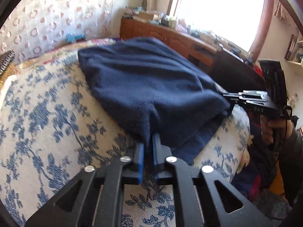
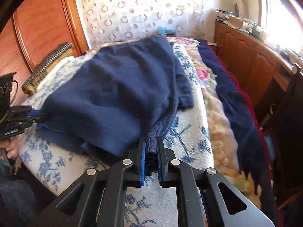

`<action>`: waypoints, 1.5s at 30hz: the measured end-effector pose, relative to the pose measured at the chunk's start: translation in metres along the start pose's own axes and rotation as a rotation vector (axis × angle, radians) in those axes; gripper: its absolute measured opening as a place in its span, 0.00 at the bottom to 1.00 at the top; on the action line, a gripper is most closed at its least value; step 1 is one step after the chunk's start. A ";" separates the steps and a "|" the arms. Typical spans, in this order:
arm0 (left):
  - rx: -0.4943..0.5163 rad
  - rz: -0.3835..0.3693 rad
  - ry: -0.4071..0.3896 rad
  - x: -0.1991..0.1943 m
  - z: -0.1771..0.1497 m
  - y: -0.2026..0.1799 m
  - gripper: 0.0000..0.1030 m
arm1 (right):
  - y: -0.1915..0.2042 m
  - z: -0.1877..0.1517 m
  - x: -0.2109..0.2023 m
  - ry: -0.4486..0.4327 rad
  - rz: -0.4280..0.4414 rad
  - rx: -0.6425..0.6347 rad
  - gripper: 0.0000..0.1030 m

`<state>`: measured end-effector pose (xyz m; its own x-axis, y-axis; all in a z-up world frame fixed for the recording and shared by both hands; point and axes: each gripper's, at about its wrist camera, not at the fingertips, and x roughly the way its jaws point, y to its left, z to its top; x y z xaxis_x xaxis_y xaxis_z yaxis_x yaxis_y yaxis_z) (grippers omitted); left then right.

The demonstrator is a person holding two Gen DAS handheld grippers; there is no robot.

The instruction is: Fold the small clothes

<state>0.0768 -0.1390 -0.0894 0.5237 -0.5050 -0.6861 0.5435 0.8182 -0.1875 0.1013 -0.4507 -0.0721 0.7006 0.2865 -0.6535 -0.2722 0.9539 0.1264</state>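
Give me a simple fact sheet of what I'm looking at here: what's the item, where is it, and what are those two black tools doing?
item: navy garment, soft and fleecy, partly folded
surface: cover with blue flower print
left gripper: jaws shut on the garment's near edge
right gripper: jaws shut on the garment's hem at another corner
held by: a person's hand on the right tool's grip
beside it: floral blanket and a second dark blue cloth
background: wooden cabinet under a bright window
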 end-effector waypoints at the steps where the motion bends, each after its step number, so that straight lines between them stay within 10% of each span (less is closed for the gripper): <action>1: -0.002 -0.006 -0.017 -0.004 0.004 0.001 0.06 | -0.002 0.003 -0.004 -0.026 0.013 0.004 0.08; 14: 0.006 0.046 -0.175 -0.025 0.106 0.032 0.06 | -0.025 0.126 -0.015 -0.291 0.065 0.003 0.08; 30: -0.067 0.164 -0.127 0.054 0.187 0.118 0.06 | -0.034 0.233 0.111 -0.186 0.036 -0.033 0.08; 38: -0.057 0.204 -0.156 0.053 0.187 0.134 0.59 | -0.033 0.251 0.126 -0.148 -0.029 -0.022 0.28; 45: 0.001 0.165 -0.082 0.072 0.179 0.123 0.62 | -0.033 0.235 0.113 -0.117 0.018 -0.054 0.58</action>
<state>0.2984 -0.1238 -0.0362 0.6571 -0.3850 -0.6481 0.4465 0.8915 -0.0768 0.3445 -0.4283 0.0251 0.7663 0.3154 -0.5598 -0.3186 0.9431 0.0954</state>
